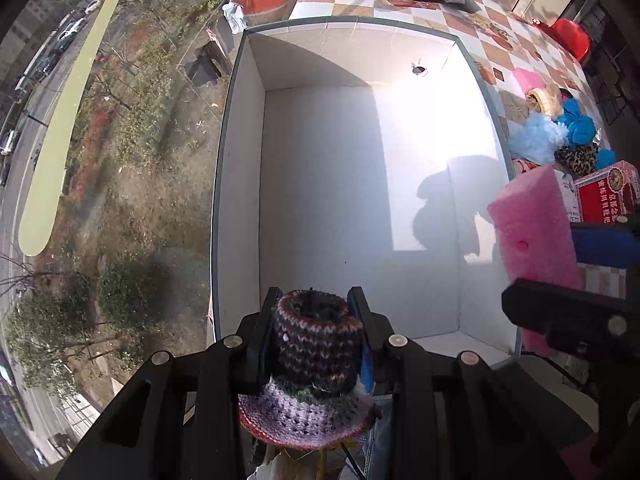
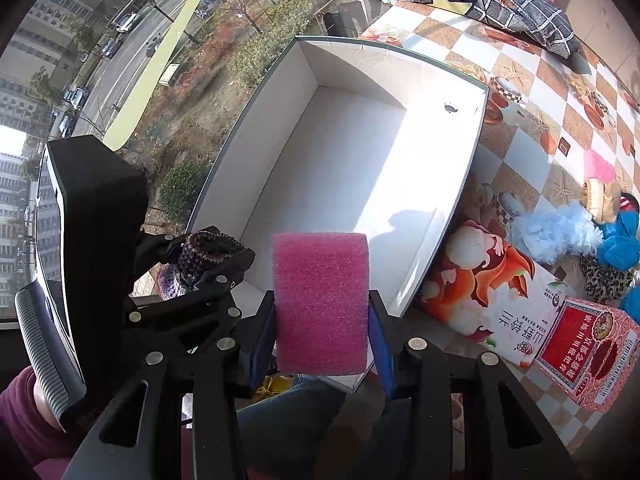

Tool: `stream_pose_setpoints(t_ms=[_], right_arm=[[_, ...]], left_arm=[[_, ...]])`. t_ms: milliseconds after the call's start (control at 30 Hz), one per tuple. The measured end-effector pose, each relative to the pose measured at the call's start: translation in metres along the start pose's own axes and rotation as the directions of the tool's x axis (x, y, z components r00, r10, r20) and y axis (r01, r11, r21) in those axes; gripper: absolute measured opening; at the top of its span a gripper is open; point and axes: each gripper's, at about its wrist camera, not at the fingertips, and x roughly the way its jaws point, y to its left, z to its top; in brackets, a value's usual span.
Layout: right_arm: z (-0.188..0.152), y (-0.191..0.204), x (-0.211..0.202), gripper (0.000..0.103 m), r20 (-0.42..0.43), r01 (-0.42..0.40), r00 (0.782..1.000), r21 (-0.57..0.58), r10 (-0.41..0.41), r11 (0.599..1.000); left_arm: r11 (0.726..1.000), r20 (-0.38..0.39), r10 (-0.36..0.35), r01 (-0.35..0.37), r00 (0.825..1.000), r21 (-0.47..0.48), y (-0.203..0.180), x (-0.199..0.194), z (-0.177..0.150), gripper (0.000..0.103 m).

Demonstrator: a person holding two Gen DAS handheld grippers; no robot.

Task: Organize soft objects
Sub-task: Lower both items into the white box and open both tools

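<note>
White cardboard box (image 1: 320, 184) on the checkered tablecloth (image 1: 508, 36), beside the window. Pink foam block (image 2: 320, 304) clamped in right gripper (image 2: 322, 320) over the box's near rim. Knitted hat (image 1: 316, 344) pinched by left gripper (image 1: 314, 320) — crown upward, above the near wall.

Knitted hat (image 1: 316, 344), striped in dark purple, red and lilac, crown up with brim flared below, pinched between black fingers over the near end of the white box (image 1: 240, 184); pink foam block (image 2: 320, 304), rectangular and porous, upright, clamped between blue pads at the box's near edge; box open-topped, grey-rimmed, bare inside, half in sun
</note>
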Motion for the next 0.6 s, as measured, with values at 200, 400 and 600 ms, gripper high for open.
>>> stream_pose_setpoints(t_ms=[200,400,600], right_arm=[[0.0,-0.003,0.004,0.044,-0.011,-0.005,1.0,0.008,0.005,1.0],[0.0,-0.005,0.002,0.044,-0.001,-0.005,1.0,0.018,0.005,1.0],[-0.002,-0.014,-0.005,0.102,0.031,-0.015,0.999,0.06,0.013,0.998]], left_arm=[[1.0,-0.001,0.005,-0.005,1.0,-0.01,0.0,0.0,-0.001,0.04],[1.0,0.038,0.009,-0.008,0.999,-0.03,0.0,-0.003,0.001,0.08],[0.998,0.055,-0.036,0.038,0.998,-0.041,0.0,-0.006,0.006,0.102]])
